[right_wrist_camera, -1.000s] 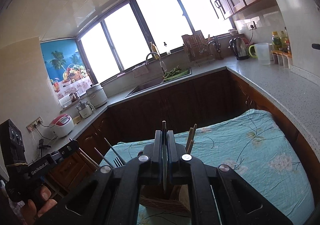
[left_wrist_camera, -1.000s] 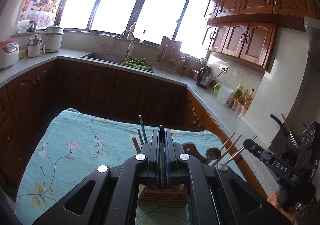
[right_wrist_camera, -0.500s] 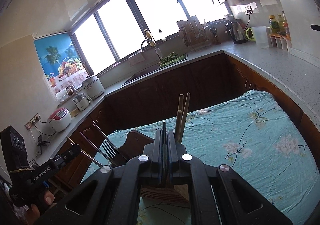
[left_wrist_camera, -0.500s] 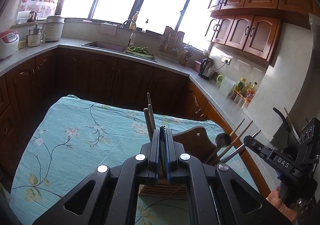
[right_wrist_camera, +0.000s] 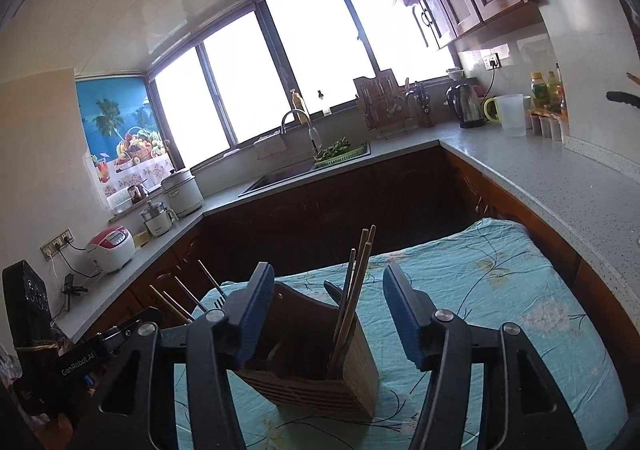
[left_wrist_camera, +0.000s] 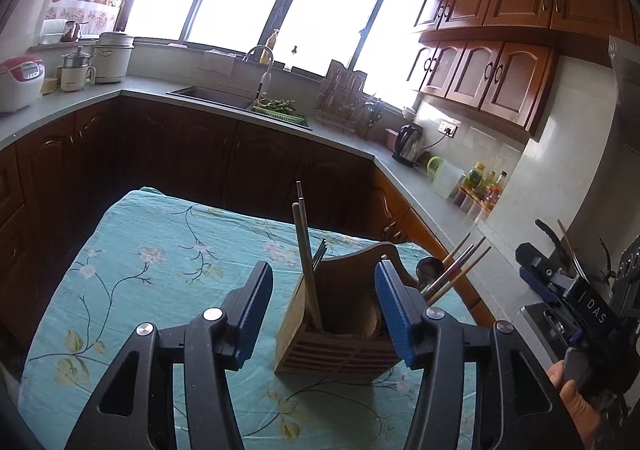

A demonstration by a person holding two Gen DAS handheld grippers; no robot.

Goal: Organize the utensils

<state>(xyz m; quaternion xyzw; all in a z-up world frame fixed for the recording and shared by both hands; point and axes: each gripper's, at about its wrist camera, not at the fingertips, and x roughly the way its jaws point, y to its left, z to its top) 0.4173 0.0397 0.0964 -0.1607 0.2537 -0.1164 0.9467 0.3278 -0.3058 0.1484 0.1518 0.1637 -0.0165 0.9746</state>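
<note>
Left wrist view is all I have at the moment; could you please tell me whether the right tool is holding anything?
Observer: No. The right tool has its jaws opening and nothing is pressed between its pads. The wooden holder stands just beyond them.
Operator: Thank you. How do the wooden chopsticks sit? Their lower ends are hidden in my view.
Observer: The wooden chopsticks stand nearly upright in the compartment at the holder's right end, beside a dark handle.
</note>
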